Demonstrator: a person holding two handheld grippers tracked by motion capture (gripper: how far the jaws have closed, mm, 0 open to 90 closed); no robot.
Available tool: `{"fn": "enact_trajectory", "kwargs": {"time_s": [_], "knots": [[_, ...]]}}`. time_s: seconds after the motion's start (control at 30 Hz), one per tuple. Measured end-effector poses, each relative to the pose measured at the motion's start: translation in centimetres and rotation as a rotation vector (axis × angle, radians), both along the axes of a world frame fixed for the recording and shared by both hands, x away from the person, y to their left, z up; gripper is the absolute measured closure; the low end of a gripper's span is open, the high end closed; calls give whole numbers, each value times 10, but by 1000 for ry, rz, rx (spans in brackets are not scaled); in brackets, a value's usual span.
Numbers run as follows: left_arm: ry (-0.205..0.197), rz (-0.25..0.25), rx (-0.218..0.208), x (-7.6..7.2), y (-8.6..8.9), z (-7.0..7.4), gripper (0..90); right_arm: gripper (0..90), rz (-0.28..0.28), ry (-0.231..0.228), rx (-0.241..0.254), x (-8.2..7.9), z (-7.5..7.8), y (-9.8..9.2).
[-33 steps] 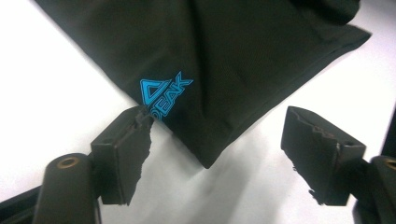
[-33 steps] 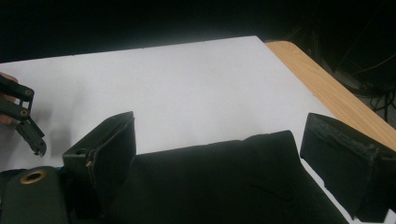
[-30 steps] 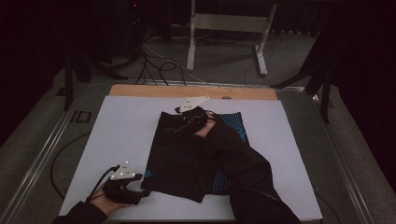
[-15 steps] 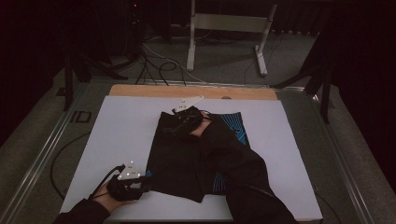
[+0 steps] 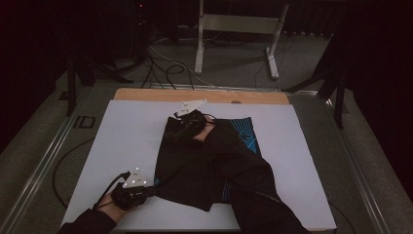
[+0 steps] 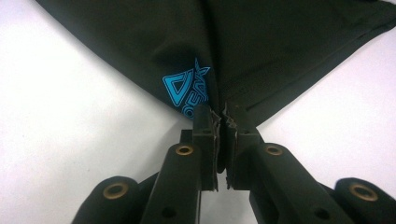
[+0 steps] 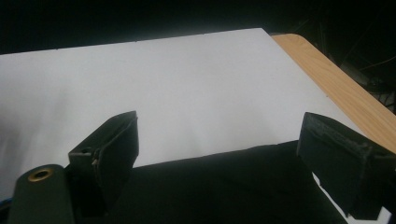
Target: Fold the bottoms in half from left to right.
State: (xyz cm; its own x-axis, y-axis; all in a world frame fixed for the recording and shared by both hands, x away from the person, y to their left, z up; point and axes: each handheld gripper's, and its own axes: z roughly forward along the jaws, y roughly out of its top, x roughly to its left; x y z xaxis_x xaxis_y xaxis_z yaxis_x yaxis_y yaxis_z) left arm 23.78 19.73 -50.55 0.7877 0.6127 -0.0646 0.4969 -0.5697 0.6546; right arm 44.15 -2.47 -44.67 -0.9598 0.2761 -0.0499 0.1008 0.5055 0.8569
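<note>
We see a black garment (image 5: 209, 165) with blue print lying mid-sheet on the white table cover (image 5: 126, 131), its length running near to far. The left gripper (image 5: 146, 191), jaws just closed, pinches its near-left corner; the logo shows close up there. The right gripper (image 5: 182, 127) hovers agape over the far edge, the wooden table edge (image 7: 336, 79) beyond.

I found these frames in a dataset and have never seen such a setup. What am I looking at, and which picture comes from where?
A person works at a table covered by a white sheet, with a hand-held two-jaw gripper in each hand. The high view looks down from above; each gripper view comes from a camera riding on that gripper. A black garment with blue print lies on the sheet. The left gripper, at the near left, has just been closing and now pinches the garment's corner. The right gripper, at the garment's far edge, stands open over the cloth, gripping nothing yet.
</note>
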Motion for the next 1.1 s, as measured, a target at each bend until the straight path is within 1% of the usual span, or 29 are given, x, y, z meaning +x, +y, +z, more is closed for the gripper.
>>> {"fn": "enact_trajectory", "kwargs": {"time_s": [0.1, 0.13, 0.2, 0.23, 0.27, 0.3, 0.37, 0.4, 0.43, 0.5, 0.57, 0.63, 0.67, 0.7, 0.73, 0.8, 0.83, 0.9, 0.93, 1.0, 1.03, 1.07, 1.1], "knots": [[-6, -5, -13, -3, 0, 3, 849, 130, 18, 3, -5, 3, -1, 2], [-2, -10, -22, -3, 0, 4, 849, 130, 21, 7, -5, 5, -2, 3], [-7, -12, -18, -5, -1, 5, 849, 134, 41, 22, -12, 7, -3, 5], [-7, -12, -18, -5, -1, 5, 849, 134, 41, 22, -12, 7, -3, 5], [-8, -14, -25, -6, -1, 6, 849, 134, 53, 33, -14, 8, -5, 6], [-11, -12, -27, -6, -1, 6, 849, 135, 75, 60, -29, 11, -9, 9], [-11, -13, -30, -6, -1, 7, 849, 135, 83, 70, -42, 13, -14, 11], [-14, -13, -29, -6, -1, 7, 848, 134, 79, 71, -51, 15, -16, 12], [-13, -15, -32, -6, 0, 7, 848, 135, 71, 61, -61, 16, -19, 13], [-11, -13, -39, -6, 0, 6, 848, 134, 72, 69, -61, 20, -23, 15], [-11, -14, -39, -6, 0, 6, 848, 135, 66, 65, -84, 22, -28, 18], [-8, -13, -43, -6, 0, 6, 848, 138, 61, 88, -112, 25, -31, 21], [-9, -14, -42, -6, 0, 6, 848, 142, 54, 90, -134, 27, -32, 22], [-7, -14, -42, -5, 0, 6, 848, 141, 46, 117, -146, 28, -33, 24], [-6, -14, -40, -5, 0, 6, 847, 141, 51, 134, -149, 30, -35, 25], [-5, -13, -42, -5, 0, 5, 848, 140, 46, 132, -160, 32, -38, 29], [-5, -14, -40, -5, 0, 6, 848, 140, 57, 132, -167, 34, -40, 30], [-7, -13, -45, -6, 0, 7, 848, 142, 51, 138, -190, 35, -42, 34], [-7, -13, -46, -6, 0, 7, 848, 154, 55, 125, -204, 36, -43, 36], [-9, -13, -44, -6, 0, 7, 848, 195, 63, 120, -227, 39, -44, 38], [-9, -13, -47, -6, 0, 7, 848, 215, 63, 136, -228, 41, -44, 40], [-9, -15, -52, -7, -1, 8, 848, 224, 72, 131, -232, 43, -44, 40], [-10, -17, -53, -7, -1, 8, 848, 235, 69, 145, -237, 45, -44, 41]]}}
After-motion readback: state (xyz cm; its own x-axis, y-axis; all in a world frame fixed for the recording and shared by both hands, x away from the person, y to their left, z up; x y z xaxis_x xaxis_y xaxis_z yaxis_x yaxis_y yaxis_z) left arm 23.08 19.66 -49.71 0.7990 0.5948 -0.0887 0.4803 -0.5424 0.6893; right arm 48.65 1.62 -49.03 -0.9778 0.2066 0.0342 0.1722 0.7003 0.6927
